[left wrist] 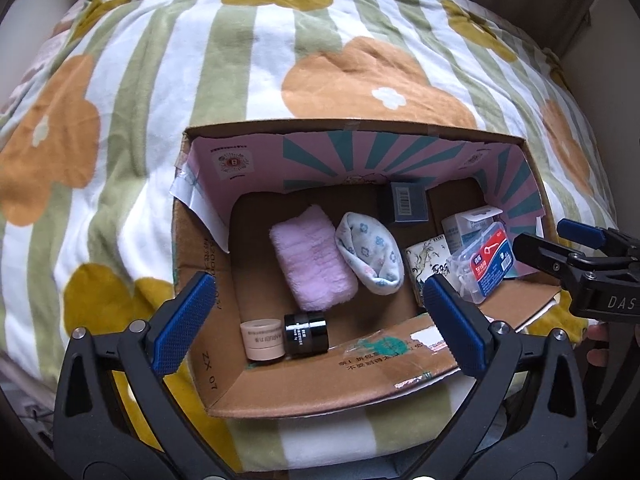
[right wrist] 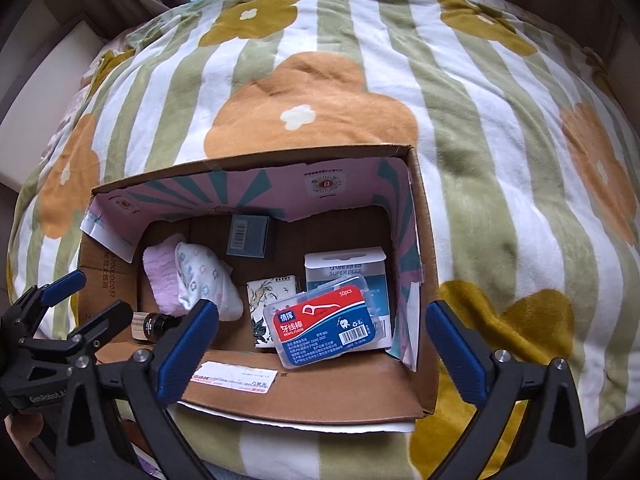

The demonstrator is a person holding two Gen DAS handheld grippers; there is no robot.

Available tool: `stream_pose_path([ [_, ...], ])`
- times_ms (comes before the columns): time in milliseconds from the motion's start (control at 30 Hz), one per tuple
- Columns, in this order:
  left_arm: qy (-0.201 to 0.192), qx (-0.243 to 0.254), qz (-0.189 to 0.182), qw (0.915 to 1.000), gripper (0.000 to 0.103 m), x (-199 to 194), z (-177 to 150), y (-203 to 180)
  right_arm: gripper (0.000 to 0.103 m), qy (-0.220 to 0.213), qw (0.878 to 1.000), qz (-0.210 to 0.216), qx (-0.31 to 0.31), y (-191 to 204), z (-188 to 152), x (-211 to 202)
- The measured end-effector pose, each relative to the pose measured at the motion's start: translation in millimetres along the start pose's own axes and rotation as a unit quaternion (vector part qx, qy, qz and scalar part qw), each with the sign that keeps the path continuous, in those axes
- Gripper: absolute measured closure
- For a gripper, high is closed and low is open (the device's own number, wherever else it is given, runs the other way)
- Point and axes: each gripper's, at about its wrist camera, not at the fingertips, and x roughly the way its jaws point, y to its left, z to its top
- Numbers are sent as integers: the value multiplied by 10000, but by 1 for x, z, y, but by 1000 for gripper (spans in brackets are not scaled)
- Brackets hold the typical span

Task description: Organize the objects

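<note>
- Left gripper (left wrist: 320, 320): blue-padded jaws wide apart, nothing between the pads; it hangs over the near wall of the cardboard box (left wrist: 304, 384), pointing steeply down into it.
- Just beyond its left finger, in the near corner of the box: beige round jar (left wrist: 262, 339) on its side, touching a black jar (left wrist: 306, 334) beside it.
- Farther ahead, mid-floor: folded pink towel (left wrist: 310, 256), with a rolled white flower-print cloth (left wrist: 370, 258) pressed against its right side.
- Right gripper (right wrist: 320, 340): jaws also spread wide, empty, poised over the box's near flap.
- Directly ahead of it, between its fingers: clear dental floss pick case (right wrist: 324, 326) with a red-and-blue label, lying tilted on other items.
- Under and behind the case: white SUPER DEER carton (right wrist: 344, 270); to the case's left, a small ink-drawing patterned box (right wrist: 270, 292).
- Against the far wall: dark box with a barcode label (right wrist: 248, 240), standing on end.
- Box inner walls show a pink and teal ray print.
- Each gripper appears at the edge of the other's view, side by side above the near rim.
- Box sits on a striped flower-print blanket (right wrist: 460, 140) covering the surface all around it.
</note>
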Motion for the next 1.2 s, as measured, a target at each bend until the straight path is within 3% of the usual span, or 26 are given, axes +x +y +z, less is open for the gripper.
stream_pose_path([
  [300,-240,-51,104,9996,0,-34,16,2,0,-191,9998,-39,51,4,4,-19],
  [767,-1019,-200,390,9938,0,-149,67,2,0,-832,9962,-235,-117,23,43,-121],
  [900,-1084,-86,509,9928,0,-157,69,-2,0,-1044,9939,-313,-166,27,50,-138],
  [1200,-1230,-169,407,9914,0,-162,80,4,0,-1151,9928,-310,-113,27,60,-148],
])
